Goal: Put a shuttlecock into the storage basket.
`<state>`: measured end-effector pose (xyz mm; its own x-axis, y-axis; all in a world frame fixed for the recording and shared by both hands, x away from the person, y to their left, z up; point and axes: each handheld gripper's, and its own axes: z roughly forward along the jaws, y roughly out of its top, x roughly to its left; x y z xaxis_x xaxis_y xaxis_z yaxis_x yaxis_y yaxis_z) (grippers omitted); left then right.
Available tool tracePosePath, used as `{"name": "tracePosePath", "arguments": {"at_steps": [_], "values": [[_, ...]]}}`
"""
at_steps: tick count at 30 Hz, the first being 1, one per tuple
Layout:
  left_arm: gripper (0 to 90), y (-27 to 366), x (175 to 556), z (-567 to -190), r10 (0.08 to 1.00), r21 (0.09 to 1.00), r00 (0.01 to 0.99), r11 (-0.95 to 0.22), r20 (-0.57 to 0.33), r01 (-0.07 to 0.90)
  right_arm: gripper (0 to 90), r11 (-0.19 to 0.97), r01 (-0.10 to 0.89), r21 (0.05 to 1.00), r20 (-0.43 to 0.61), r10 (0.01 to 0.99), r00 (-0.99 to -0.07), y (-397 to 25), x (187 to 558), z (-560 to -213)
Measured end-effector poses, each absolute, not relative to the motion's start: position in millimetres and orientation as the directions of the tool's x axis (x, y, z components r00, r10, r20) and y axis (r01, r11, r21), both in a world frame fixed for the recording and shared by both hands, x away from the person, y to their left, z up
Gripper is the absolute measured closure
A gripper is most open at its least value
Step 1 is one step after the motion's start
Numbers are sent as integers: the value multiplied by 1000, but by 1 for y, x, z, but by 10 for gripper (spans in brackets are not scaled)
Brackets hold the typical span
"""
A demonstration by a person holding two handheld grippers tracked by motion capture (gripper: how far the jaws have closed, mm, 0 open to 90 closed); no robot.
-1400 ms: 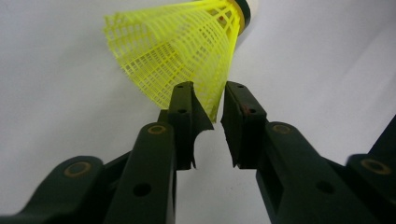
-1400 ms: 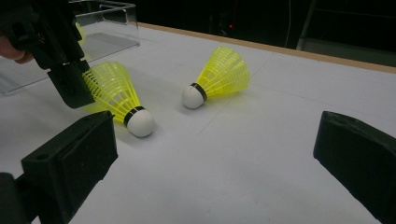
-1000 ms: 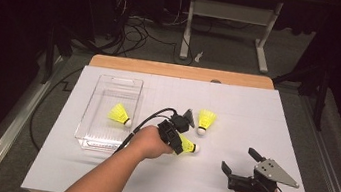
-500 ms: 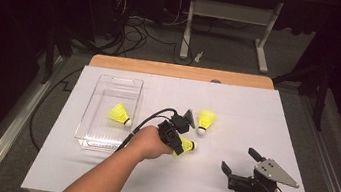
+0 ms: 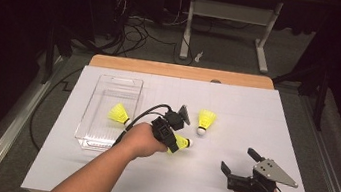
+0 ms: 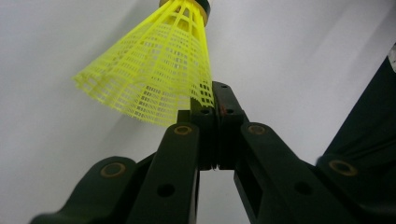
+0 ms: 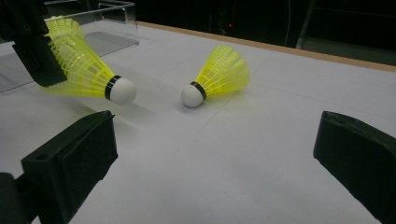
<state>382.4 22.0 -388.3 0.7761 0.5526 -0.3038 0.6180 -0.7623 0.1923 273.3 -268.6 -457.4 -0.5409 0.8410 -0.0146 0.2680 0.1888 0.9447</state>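
yellow shuttlecock (image 6: 154,70) pinched between left gripper (image 6: 216,100) fingers; right gripper (image 5: 239,164) fingers wide.

- Three yellow shuttlecocks are counted: one (image 5: 118,113) inside the tray left of centre, one (image 5: 181,141) at the middle of the frame, one (image 5: 205,121) just right of centre.
- One clear plastic tray (image 5: 101,143) is seen, left of centre.
- Two grippers are counted: the left gripper (image 5: 176,137) mid-frame, the right gripper (image 5: 237,161) at lower right.
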Motion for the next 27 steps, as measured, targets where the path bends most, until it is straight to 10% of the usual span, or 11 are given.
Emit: {"name": "tracePosePath", "arguments": {"at_steps": [27], "values": [[892, 50, 377, -358, 586, 184, 743, -732, -322, 656, 2, 194, 267, 944, -19, 840, -543, -269, 273, -458]]}}
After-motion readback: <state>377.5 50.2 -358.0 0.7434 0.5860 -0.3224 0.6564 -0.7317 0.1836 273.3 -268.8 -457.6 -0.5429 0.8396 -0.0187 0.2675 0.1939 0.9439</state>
